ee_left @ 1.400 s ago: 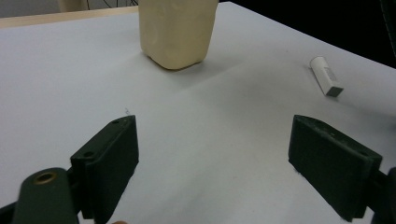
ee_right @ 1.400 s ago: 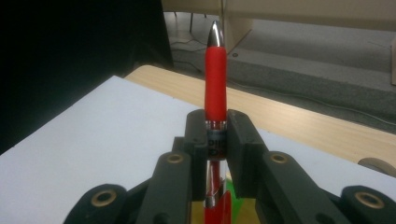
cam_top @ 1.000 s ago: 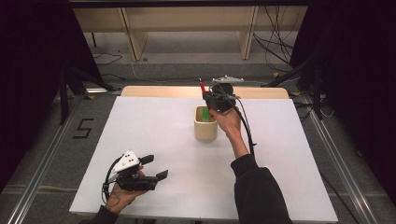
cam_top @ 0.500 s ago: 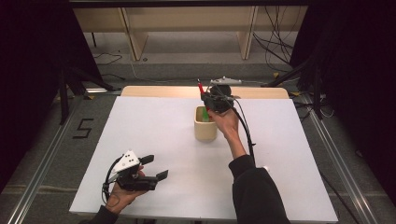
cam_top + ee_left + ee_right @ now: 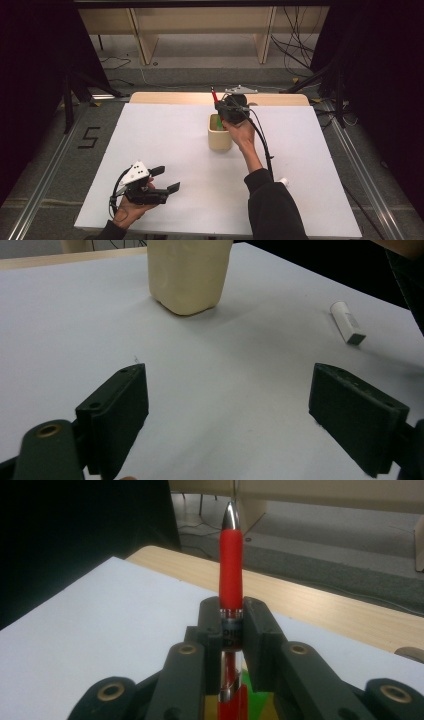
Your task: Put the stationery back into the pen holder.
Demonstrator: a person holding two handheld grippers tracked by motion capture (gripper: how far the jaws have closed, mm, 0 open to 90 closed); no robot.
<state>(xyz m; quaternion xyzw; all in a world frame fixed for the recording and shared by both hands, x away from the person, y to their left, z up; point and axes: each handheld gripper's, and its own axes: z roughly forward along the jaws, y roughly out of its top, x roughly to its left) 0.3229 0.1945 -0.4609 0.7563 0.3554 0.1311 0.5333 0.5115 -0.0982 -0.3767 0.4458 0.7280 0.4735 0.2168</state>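
My right gripper (image 5: 232, 621) is shut on a red pen (image 5: 231, 565), which stands upright between the jaws with its silver tip on top. In the high view that right gripper (image 5: 220, 106) hangs just above the far rim of a cream cup (image 5: 219, 134), the red pen (image 5: 214, 95) sticking up from it. Something green lies inside the cup. My left gripper (image 5: 164, 180) rests at the near left of the white table, open, with nothing between its pads (image 5: 118, 410). The cream cup (image 5: 187, 272) stands far ahead of it.
A small white capped tube (image 5: 347, 322) lies on the table to the near right, seen by the person's right sleeve as the white tube (image 5: 282, 182). A wooden strip (image 5: 175, 97) borders the table's far edge. Black stands and cables flank both sides.
The right gripper with the pen has shifted only slightly above the cup. The left gripper has stayed in place.
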